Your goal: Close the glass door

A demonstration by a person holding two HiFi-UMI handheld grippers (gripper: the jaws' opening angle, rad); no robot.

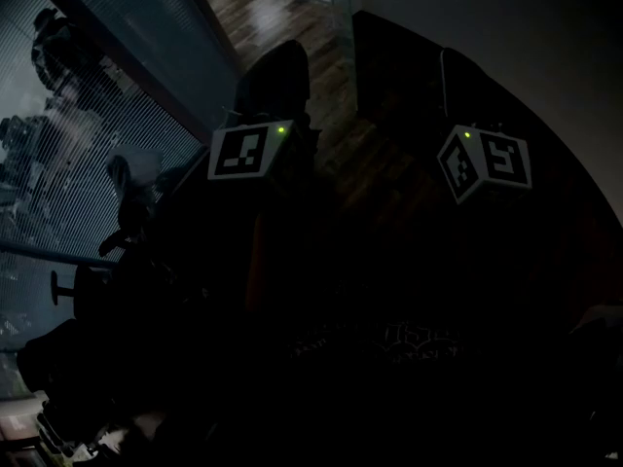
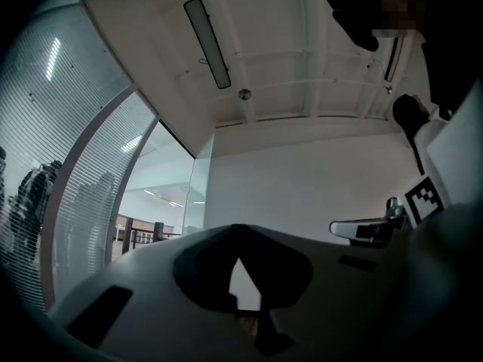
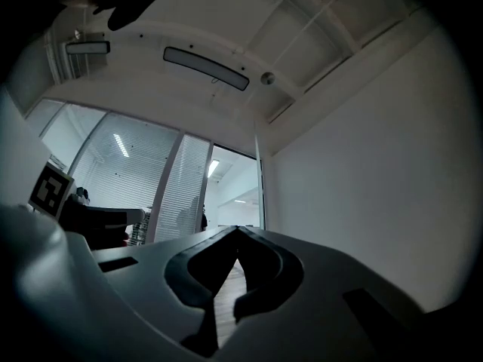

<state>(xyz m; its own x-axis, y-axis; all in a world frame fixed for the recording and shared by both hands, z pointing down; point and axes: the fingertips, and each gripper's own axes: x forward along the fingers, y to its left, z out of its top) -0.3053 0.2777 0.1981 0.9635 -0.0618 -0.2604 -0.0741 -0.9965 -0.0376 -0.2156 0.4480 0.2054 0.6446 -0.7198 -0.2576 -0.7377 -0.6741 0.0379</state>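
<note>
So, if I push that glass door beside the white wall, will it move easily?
The glass door is a tall, clear pane reaching almost to the ceiling, so it is probably heavy and slow to start. It looks rigid, so it should not flex. Its smooth face may be slippery to push on.

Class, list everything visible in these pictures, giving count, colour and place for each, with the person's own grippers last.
Striped glass wall: one, pale grey, at the left.
White wall: one, white, at the right.
Glass door: one, clear, next to the white wall.
Ceiling light panels: two, dark, long, overhead.
Wooden floor: one, brown, ahead of the grippers.
Left gripper: one, grey, jaws together, nothing between them.
Right gripper: one, grey, jaws together, nothing between them.
</note>
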